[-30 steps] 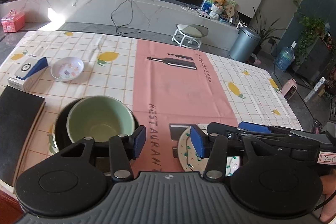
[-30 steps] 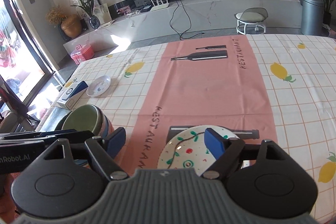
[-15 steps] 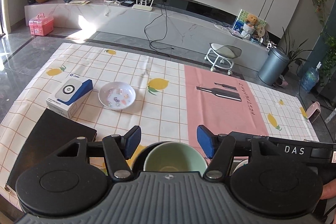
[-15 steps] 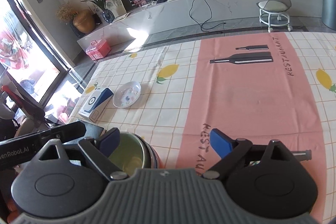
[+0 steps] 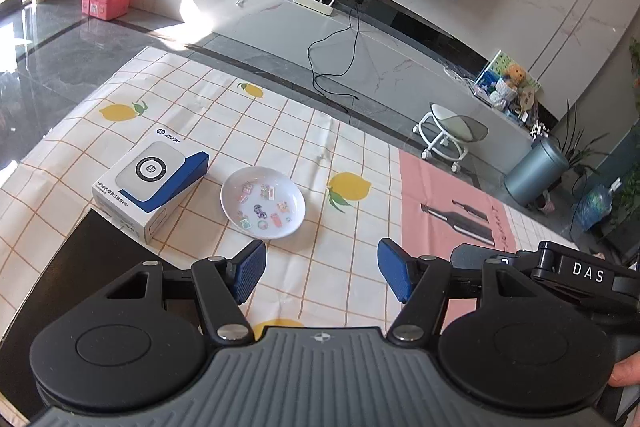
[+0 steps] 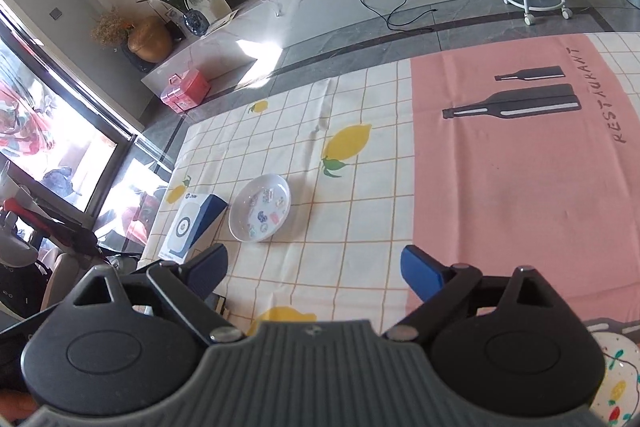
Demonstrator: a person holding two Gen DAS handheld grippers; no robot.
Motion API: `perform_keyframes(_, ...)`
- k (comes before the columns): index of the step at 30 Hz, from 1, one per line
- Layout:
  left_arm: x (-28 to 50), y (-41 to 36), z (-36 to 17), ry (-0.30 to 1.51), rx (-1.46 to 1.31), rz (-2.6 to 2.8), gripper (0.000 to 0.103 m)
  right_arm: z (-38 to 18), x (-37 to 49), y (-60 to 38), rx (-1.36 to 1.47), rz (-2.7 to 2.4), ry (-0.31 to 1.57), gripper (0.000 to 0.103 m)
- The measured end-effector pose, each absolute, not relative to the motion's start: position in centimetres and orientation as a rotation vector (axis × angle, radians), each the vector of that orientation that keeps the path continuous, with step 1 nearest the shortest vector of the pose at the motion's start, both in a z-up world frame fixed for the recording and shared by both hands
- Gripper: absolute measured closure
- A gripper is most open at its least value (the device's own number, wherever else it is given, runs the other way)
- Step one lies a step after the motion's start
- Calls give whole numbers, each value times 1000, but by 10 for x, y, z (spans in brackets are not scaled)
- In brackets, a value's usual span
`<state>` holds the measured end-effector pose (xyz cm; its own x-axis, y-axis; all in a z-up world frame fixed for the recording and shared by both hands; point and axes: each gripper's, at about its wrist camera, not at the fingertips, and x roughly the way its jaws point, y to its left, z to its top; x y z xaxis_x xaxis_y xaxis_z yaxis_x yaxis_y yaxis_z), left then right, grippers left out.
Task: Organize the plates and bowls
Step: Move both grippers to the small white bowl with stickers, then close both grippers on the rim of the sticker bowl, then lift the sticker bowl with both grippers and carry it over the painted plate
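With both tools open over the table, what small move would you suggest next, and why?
Probably ease the left tool forward and down toward the small white plate. Its jaws stand apart with nothing between them, and the plate lies flat on the tablecloth just ahead, beside the white and blue box. The right tool is also empty and open, farther off.

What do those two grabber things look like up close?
Each tool is black with a ribbed grey front and two round black discs. The left tool and right tool both end in blue pads on black arms with silver screws. White letters "DAS" mark one.
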<state>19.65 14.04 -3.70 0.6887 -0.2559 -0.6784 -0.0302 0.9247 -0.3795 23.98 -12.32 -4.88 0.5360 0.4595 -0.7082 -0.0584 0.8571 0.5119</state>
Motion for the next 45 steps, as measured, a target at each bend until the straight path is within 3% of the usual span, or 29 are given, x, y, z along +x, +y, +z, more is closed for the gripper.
perform_keyframes(9,245,182,-70,825,-481,-62,33,-77,302,-93,552,330,1040,35)
perform_keyframes(14,273,194,-101,880,-537,-61,49,-106,336,-68,589,377,1117,53)
perform_keyframes(18,290,196,-119,913,-532,-29,54,-126,358,-51,573,375,1164,68)
perform_keyframes(24,304,197,-138,954,-548,-3,63,-147,374,-34,548,382,1211,76)
perform_keyframes(29,307,194,-144,958,-532,18,76,-160,381,-31,579,394,1235,86)
perform_keyframes(33,306,193,-143,963,-516,25,97,-165,381,-30,590,397,1241,100)
perform_keyframes(34,305,194,-142,960,-511,24,100,-164,380,-31,593,391,1241,100)
perform_keyframes(45,258,173,-73,849,-500,34,100,-111,342,-59,678,443,1145,101)
